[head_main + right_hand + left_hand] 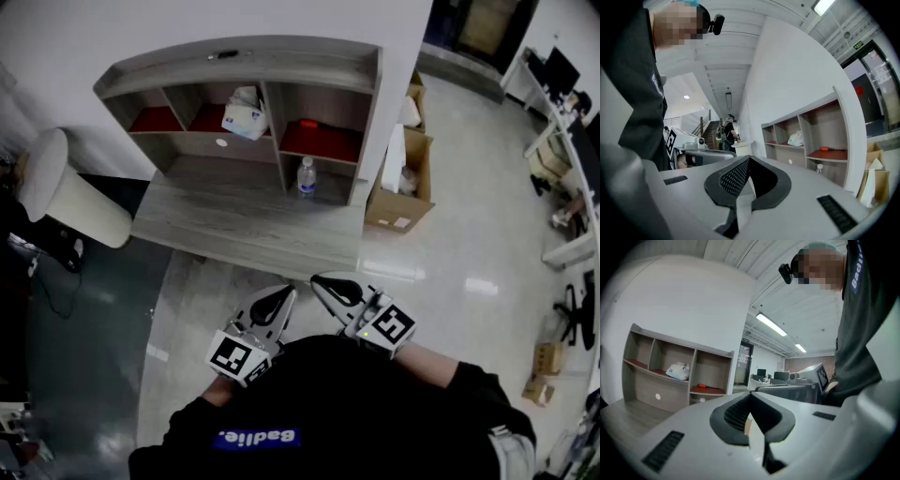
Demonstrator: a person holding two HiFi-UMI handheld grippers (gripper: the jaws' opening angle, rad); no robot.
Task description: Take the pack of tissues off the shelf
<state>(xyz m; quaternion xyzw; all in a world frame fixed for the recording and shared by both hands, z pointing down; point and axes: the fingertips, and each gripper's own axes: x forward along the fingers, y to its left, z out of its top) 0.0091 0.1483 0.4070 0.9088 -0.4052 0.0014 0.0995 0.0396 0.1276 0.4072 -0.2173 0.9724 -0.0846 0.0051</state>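
The white pack of tissues (245, 113) lies in the middle compartment of the grey wall shelf (244, 66), on a red liner; it also shows small and far in the left gripper view as the pack of tissues (678, 371) and in the right gripper view as the pack of tissues (795, 138). My left gripper (277, 302) and right gripper (330, 287) hang close to the person's chest, well short of the shelf. Both are shut with nothing between their jaws.
A plastic bottle (306, 175) stands in the lower right compartment, and a red-handled tool (307, 123) lies above it. An open cardboard box (401, 183) stands right of the shelf, a white bin (66, 192) to its left. A low grey platform (246, 225) fronts the shelf.
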